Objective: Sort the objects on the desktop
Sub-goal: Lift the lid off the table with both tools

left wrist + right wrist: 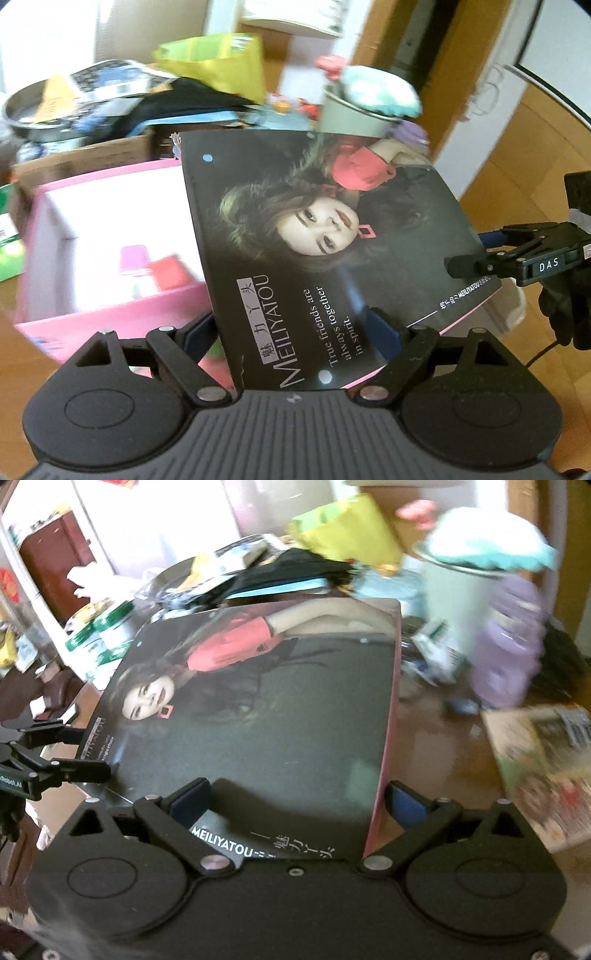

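A flat black box lid with a woman's portrait and the word MEILIYATOU is held up between both grippers; it also fills the right wrist view. My left gripper is shut on its near edge. My right gripper is shut on another edge and shows at the right of the left wrist view. The left gripper shows at the left of the right wrist view. Under the lid stands an open pink box with small pink and red items inside.
The desk is cluttered: a yellow-green bag, a metal bowl with papers, a grey cup with a teal cloth, a purple bottle, green cartons, and a magazine at the right.
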The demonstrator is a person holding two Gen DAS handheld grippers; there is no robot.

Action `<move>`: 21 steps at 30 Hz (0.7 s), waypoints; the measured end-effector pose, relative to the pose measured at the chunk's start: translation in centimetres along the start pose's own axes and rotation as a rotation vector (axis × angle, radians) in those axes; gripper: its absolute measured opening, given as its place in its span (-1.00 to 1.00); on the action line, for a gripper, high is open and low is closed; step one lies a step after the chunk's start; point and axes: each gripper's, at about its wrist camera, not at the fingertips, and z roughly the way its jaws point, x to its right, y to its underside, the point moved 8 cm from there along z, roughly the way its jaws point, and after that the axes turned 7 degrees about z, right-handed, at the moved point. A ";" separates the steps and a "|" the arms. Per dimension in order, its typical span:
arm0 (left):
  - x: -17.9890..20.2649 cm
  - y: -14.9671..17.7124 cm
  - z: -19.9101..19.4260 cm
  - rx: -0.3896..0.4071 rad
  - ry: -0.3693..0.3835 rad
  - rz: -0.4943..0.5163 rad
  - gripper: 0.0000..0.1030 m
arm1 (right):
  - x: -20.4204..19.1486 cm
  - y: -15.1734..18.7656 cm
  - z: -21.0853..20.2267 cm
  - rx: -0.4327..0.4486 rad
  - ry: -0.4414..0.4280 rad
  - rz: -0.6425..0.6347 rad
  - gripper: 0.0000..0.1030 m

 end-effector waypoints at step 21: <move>-20.8 -1.7 -2.3 -0.040 -0.028 -0.186 0.68 | -2.6 -4.1 11.1 -0.105 -0.028 -0.070 0.99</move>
